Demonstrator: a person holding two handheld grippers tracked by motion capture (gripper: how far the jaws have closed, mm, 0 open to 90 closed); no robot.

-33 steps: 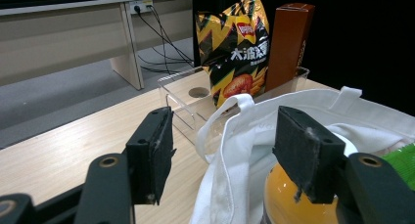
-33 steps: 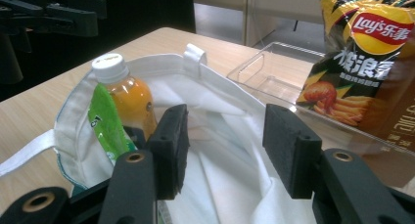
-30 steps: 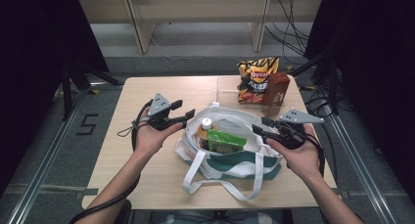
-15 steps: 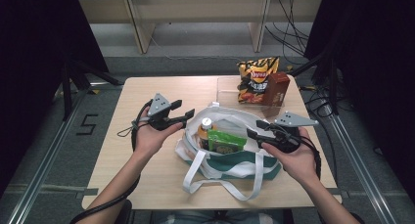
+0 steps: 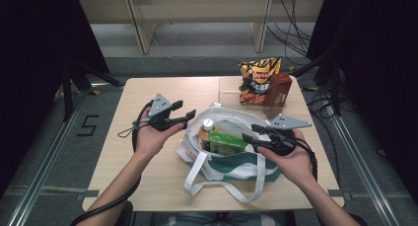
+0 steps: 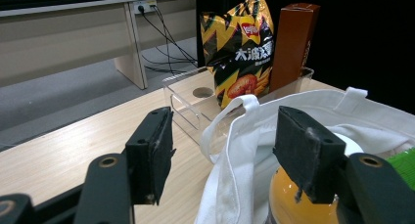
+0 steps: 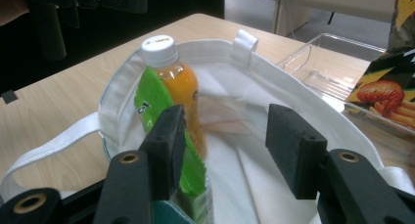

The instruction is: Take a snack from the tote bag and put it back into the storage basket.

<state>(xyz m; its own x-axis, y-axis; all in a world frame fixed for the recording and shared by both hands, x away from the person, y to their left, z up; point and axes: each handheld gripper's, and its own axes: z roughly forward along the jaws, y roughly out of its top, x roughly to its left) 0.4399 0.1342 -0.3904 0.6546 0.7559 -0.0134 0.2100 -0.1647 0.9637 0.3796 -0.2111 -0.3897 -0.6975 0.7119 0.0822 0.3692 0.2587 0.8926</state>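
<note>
Bag (image 5: 231,159): mid-bench, near front edge, mouth up.
Bottle (image 7: 172,82): upright inside; base hidden by green packet (image 7: 159,106).
Left gripper (image 5: 185,118): jaws apart, empty.
Right gripper (image 5: 248,132): jaws apart, empty, over the bag's mouth.

The surface (image 5: 148,186) is pale wood-grain laminate, smooth and matt, and the tote bag (image 5: 231,162) on it is soft white cloth with woven straps. Inside it, the bottle (image 7: 178,94) is clear glossy plastic with a matt white cap, beside a shiny green packet (image 7: 156,104). Near the far right corner, a clear plastic tray (image 6: 191,104) holds a glossy foil chip bag (image 6: 237,48) and a matt brown cardboard box (image 6: 293,43).
</note>
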